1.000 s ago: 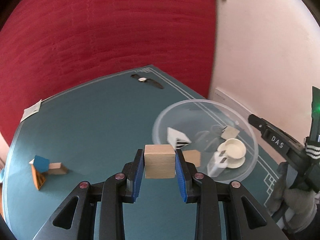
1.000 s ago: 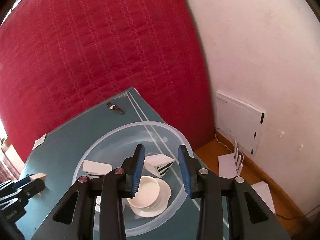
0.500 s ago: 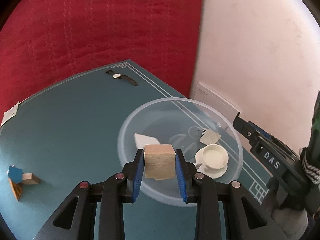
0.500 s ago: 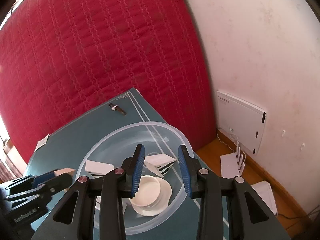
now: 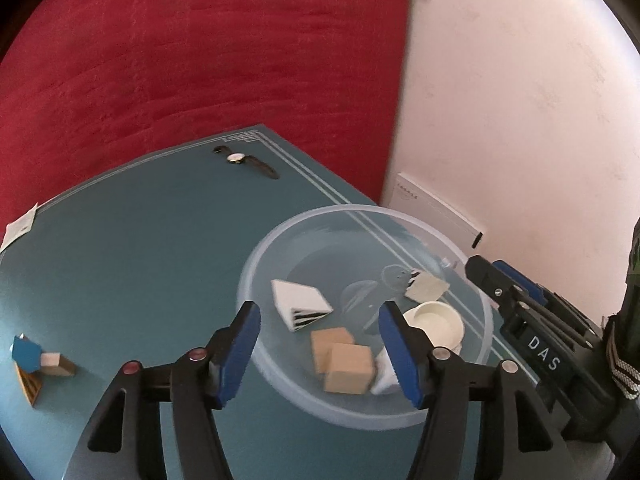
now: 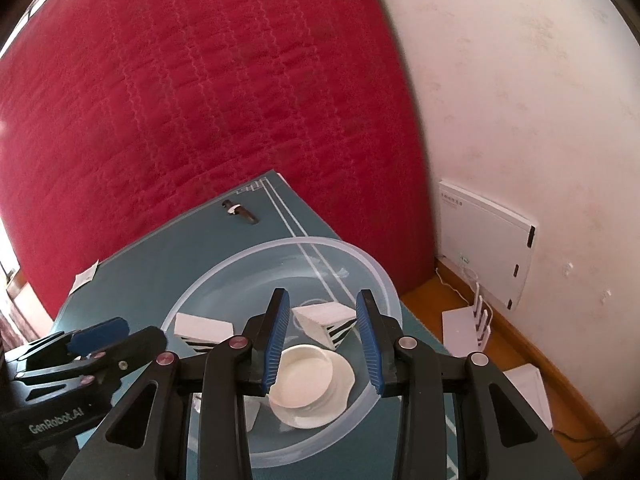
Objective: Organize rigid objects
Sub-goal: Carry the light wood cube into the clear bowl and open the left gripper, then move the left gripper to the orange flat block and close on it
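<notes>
The left gripper (image 5: 322,344) has just been opening and holds nothing; the light wooden cube (image 5: 349,368) lies inside the clear plastic bowl (image 5: 280,236). The right gripper (image 6: 323,340) stands narrowly open and empty above this bowl, on the teal table (image 5: 140,248) near the red quilted wall (image 5: 200,60).

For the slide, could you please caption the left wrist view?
Left gripper, jaws just opened, hangs over the clear bowl where the wooden block now lies.

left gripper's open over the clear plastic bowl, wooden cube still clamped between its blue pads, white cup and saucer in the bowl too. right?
One thing is wrong: the light wooden cube is not clamped. The left wrist view shows the left gripper with jaws that have just been opening, and the cube is inside the clear plastic bowl beside another wooden block. The white cup and saucer are in the bowl.
</notes>
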Demonstrator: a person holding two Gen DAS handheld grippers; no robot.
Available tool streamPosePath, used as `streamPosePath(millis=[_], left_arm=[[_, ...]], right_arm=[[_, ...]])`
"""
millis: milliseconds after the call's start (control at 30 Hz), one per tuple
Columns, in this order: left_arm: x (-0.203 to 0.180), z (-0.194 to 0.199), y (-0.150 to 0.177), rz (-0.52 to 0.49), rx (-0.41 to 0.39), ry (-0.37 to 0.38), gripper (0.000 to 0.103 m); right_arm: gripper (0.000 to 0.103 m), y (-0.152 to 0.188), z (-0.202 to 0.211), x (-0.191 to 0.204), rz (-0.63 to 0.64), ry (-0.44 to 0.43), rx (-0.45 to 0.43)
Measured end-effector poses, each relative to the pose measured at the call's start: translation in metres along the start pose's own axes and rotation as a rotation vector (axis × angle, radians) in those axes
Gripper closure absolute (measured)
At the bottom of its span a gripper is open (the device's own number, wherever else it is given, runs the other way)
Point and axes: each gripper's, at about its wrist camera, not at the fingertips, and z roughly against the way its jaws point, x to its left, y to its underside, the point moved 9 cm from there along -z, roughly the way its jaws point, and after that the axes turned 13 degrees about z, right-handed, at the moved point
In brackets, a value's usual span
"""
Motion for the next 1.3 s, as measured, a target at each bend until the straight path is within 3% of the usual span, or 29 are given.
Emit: streamPosePath(millis=[200, 600, 667, 733, 1133, 1300], left_arm=[[0.029, 0.015, -0.001, 0.063, -0.035, -0.046, 0.022], [0.119, 0.051, 0.003, 0.160, -0.126, -0.208, 0.015], [0.136, 0.058, 0.004, 0.191, -0.138, -0.232, 0.012], [0.152, 0.064, 0.006, 0.210, -0.149, -0.263, 0.011], [0.260, 0.102, 0.030, 0.261, -0.194, -0.514, 0.009], [0.292, 0.103, 0.040, 0.270, -0.174, -0.574, 0.009]], right_arm=[[0.067, 0.002, 0.001, 0.010, 0.048, 0.012, -0.006], [0.066, 0.006, 0.006, 0.035, 0.150, 0.033, -0.022], [0.060, 0.007, 0.008, 0.041, 0.167, 0.030, -0.025], [0.051, 0.008, 0.011, 0.046, 0.177, 0.028, -0.029], [0.050, 0.015, 0.019, 0.064, 0.215, 0.018, -0.029], [0.050, 0.015, 0.025, 0.074, 0.236, 0.025, -0.047]])
